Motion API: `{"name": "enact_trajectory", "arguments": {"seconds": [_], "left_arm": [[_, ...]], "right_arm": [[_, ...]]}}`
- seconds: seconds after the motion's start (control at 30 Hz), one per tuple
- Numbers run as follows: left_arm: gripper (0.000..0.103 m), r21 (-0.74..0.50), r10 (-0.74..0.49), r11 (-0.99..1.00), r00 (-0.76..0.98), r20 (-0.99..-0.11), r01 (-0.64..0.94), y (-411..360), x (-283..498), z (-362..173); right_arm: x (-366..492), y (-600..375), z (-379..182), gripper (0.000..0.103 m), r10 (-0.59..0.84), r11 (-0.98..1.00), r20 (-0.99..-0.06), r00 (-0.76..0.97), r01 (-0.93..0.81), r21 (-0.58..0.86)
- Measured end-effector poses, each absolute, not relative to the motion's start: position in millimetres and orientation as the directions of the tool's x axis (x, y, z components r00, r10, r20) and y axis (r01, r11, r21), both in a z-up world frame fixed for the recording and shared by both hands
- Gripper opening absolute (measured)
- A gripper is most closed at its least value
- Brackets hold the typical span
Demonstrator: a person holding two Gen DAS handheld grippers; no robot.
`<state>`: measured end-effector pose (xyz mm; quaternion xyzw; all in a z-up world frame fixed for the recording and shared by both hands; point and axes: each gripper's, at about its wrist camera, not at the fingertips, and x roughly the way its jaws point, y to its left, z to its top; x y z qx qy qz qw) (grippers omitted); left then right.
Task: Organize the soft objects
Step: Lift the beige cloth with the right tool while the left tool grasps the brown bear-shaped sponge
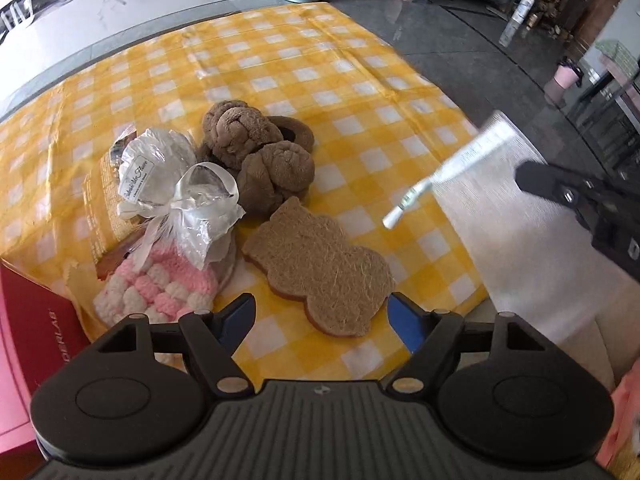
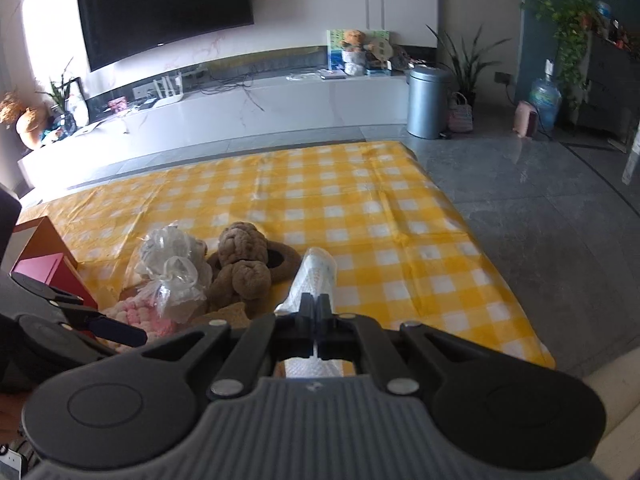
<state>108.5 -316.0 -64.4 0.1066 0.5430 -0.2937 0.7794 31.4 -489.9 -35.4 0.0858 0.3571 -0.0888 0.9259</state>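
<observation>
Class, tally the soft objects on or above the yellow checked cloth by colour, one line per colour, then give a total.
Brown: 2, knotted plush, bear-shaped sponge
Pink and white: 1, knitted piece
White: 2, wrapped bundle, bag in right gripper
Total: 5

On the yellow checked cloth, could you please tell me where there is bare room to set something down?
The yellow checked cloth is bare beyond and right of the brown knotted plush cushions. It is crowded around those, the clear plastic bag and the pink-and-white knitted piece.

Wall television (image 2: pixel 164 10); grey bin (image 2: pixel 427 102) on floor; water jug (image 2: pixel 545 100) beyond
</observation>
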Motion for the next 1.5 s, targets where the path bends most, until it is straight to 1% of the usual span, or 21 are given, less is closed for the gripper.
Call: {"name": "enact_trajectory", "arguments": {"seconds": [0.1, 0.13, 0.17, 0.23, 0.27, 0.3, 0.4, 0.5, 0.57, 0.67, 0.77, 0.83, 0.97, 1.03, 1.07, 1.1, 1.13, 1.17, 1.3, 1.5], "left_arm": [[0.088, -0.255, -0.372, 0.838, 0.163, -0.914, 0.482, -325.1, 124.3, -80.8], [0.088, -0.275, -0.382, 0.834, 0.14, -0.914, 0.479, -330.6, 128.4, -88.3], [0.087, -0.267, -0.37, 0.839, 0.138, -0.919, 0.475, -335.5, 130.3, -94.3], [0.086, -0.206, -0.317, 0.866, 0.182, -0.931, 0.456, -343.1, 131.8, -105.1], [0.087, -0.172, -0.295, 0.875, 0.218, -0.93, 0.452, -346.7, 130.8, -108.3], [0.092, -0.153, -0.289, 0.878, 0.248, -0.925, 0.454, -349.0, 128.5, -108.8], [0.092, -0.098, -0.277, 0.867, 0.31, -0.91, 0.488, -360.2, 121.2, -110.5], [0.095, -0.064, -0.243, 0.892, 0.354, -0.903, 0.447, -366.3, 118.8, -111.7], [0.095, -0.018, -0.203, 0.905, 0.392, -0.897, 0.426, -374.1, 118.8, -113.5], [0.097, 0.078, -0.112, 0.921, 0.451, -0.886, 0.382, -385.2, 116.9, -121.2], [0.1, 0.146, -0.052, 0.917, 0.473, -0.879, 0.372, -389.1, 112.0, -126.9], [0.103, 0.122, -0.04, 0.928, 0.422, -0.906, 0.351, -385.3, 114.8, -131.4], [0.103, -0.015, -0.08, 0.967, 0.245, -0.966, 0.256, -367.2, 127.6, -149.1], [0.103, -0.02, -0.091, 0.965, 0.262, -0.961, 0.262, -365.8, 127.0, -148.5], [0.099, -0.021, -0.094, 0.964, 0.267, -0.959, 0.264, -365.8, 126.4, -147.6], [0.085, -0.012, -0.093, 0.961, 0.283, -0.955, 0.277, -366.5, 124.2, -145.5], [0.083, -0.013, -0.108, 0.954, 0.3, -0.948, 0.3, -366.6, 121.3, -143.1], [0.083, -0.045, -0.144, 0.945, 0.289, -0.946, 0.323, -366.3, 119.7, -143.0], [0.082, -0.065, -0.167, 0.942, 0.29, -0.942, 0.329, -360.5, 115.8, -138.8], [0.082, -0.054, -0.18, 0.922, 0.301, -0.936, 0.384, -358.5, 106.3, -128.6]], "right_arm": [[24.9, -495.0, -36.8, 0.0, -0.161, 0.964, -0.673, 0.721, 0.263, 0.051], [23.0, -495.8, -36.8, 0.0, -0.179, 0.963, -0.667, 0.724, 0.267, 0.031], [22.1, -496.9, -37.5, 0.0, -0.181, 0.965, -0.659, 0.73, 0.26, 0.023], [24.1, -500.8, -40.6, 0.0, -0.168, 0.967, -0.659, 0.733, 0.252, 0.033], [25.4, -501.5, -42.3, 0.0, -0.168, 0.967, -0.662, 0.731, 0.253, 0.035], [27.2, -503.1, -44.6, 0.0, -0.164, 0.967, -0.663, 0.73, 0.251, 0.037], [30.1, -503.4, -52.3, 0.0, -0.142, 0.973, -0.673, 0.726, 0.227, 0.04], [30.0, -504.1, -60.3, 0.0, -0.143, 0.974, -0.681, 0.718, 0.225, 0.034], [29.3, -507.1, -64.5, 0.0, -0.149, 0.968, -0.686, 0.712, 0.245, 0.044], [27.4, -511.0, -68.8, 0.0, -0.152, 0.961, -0.694, 0.704, 0.269, 0.062], [26.8, -512.1, -72.6, 0.0, -0.156, 0.961, -0.699, 0.698, 0.27, 0.054], [27.8, -510.2, -76.2, 0.0, -0.155, 0.963, -0.706, 0.691, 0.265, 0.048], [29.4, -503.2, -80.8, 0.0, -0.152, 0.968, -0.709, 0.688, 0.248, 0.034], [29.7, -501.1, -81.4, 0.0, -0.148, 0.97, -0.71, 0.688, 0.242, 0.033], [29.6, -500.4, -81.1, 0.0, -0.148, 0.97, -0.71, 0.688, 0.242, 0.032], [29.6, -499.8, -80.9, 0.0, -0.148, 0.971, -0.711, 0.687, 0.239, 0.029], [29.8, -499.7, -80.8, 0.0, -0.147, 0.972, -0.714, 0.685, 0.235, 0.026], [30.3, -499.4, -81.0, 0.0, -0.146, 0.972, -0.721, 0.677, 0.233, 0.021], [29.5, -497.6, -80.9, 0.0, -0.152, 0.973, -0.725, 0.672, 0.232, 0.012], [28.9, -494.0, -78.5, 0.0, -0.139, 0.973, -0.726, 0.674, 0.228, 0.025]]}}
